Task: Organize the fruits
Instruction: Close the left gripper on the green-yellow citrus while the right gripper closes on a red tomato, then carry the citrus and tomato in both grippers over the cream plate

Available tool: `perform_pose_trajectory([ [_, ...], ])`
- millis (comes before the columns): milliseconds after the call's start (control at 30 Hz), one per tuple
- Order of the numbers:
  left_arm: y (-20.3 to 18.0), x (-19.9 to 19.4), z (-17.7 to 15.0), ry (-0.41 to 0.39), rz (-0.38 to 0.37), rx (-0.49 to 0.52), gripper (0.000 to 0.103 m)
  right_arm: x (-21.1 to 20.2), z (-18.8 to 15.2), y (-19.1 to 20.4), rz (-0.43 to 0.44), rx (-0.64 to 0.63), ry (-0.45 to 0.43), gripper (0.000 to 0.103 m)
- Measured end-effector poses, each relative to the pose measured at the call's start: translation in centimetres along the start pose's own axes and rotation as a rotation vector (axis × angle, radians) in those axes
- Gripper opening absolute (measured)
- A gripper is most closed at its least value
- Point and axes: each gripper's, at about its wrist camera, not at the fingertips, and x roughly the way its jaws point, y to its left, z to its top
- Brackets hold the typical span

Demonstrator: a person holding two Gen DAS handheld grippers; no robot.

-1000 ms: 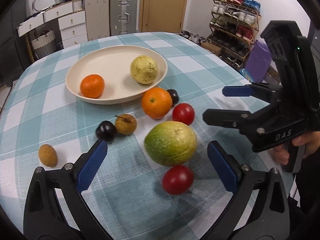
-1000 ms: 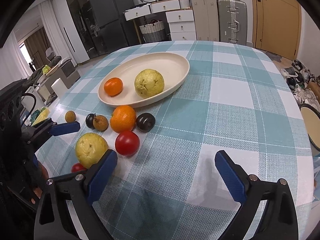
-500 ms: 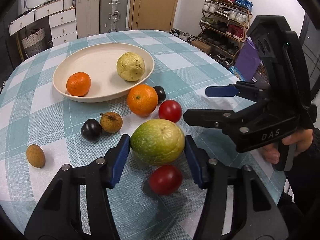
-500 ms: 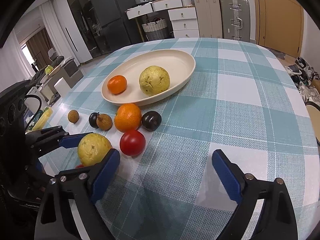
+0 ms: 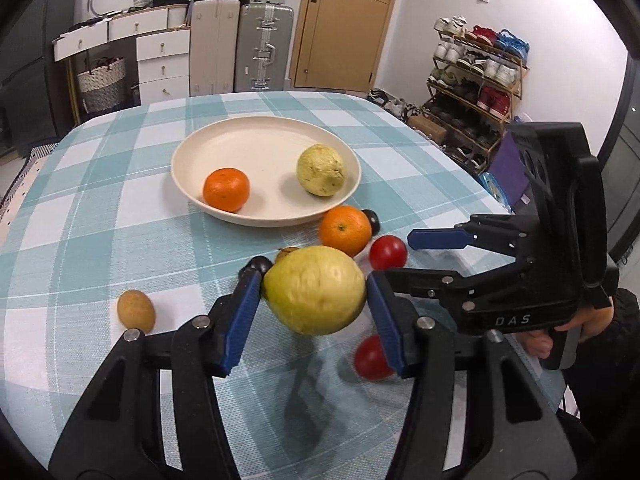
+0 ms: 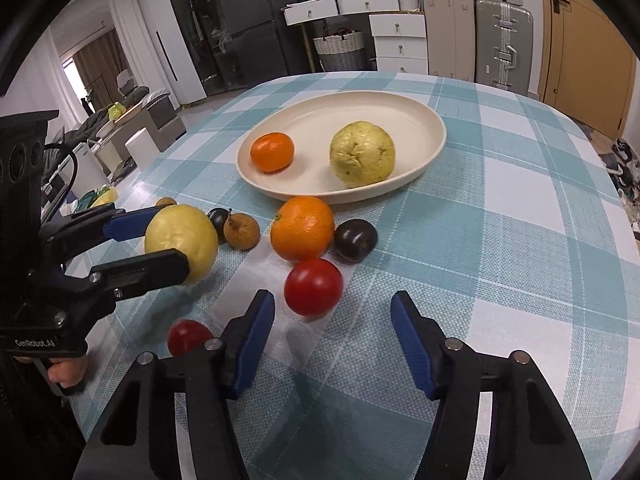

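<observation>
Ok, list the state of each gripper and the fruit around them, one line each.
left gripper: jaws shut on the large yellow guava, lifted off the cloth.
right gripper: jaws just been closing, nothing gripped; red tomato lies just ahead.
plate: holds a small orange and a second guava.
big orange: loose on the cloth.

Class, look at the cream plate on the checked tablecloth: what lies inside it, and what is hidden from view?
Inside the cream plate lie two fruits, apart from each other: a small orange mandarin and a bumpy yellow-green guava. The rest of its floor is bare. The cloth beneath the plate is covered.
</observation>
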Motion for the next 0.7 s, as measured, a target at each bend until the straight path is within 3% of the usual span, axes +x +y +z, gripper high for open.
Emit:
perform_pose_trajectory([
  [67,0.3,-0.2,-0.2,-0.005,0.005,-0.008,0.052,0.1,0.1,0.3,0.003,-0.006,0.001,0.054],
  [367,1.2,-1.5,-0.6,-0.034,0.021,-0.028,0.052,0.7,0.5,1.4,0.013,-0.042,0.01,0.051],
  [633,2.4,-1.6,-0.2,-0.05,0.059,-0.072,0.052,0.7,0.4,1.6,0.017,-0.056,0.009,0.041],
  [700,2.5,-1.4,-0.1,-0.053,0.062,-0.075,0.052,0.8,0.4,1.5,0.009,-0.06,0.009,0.034],
])
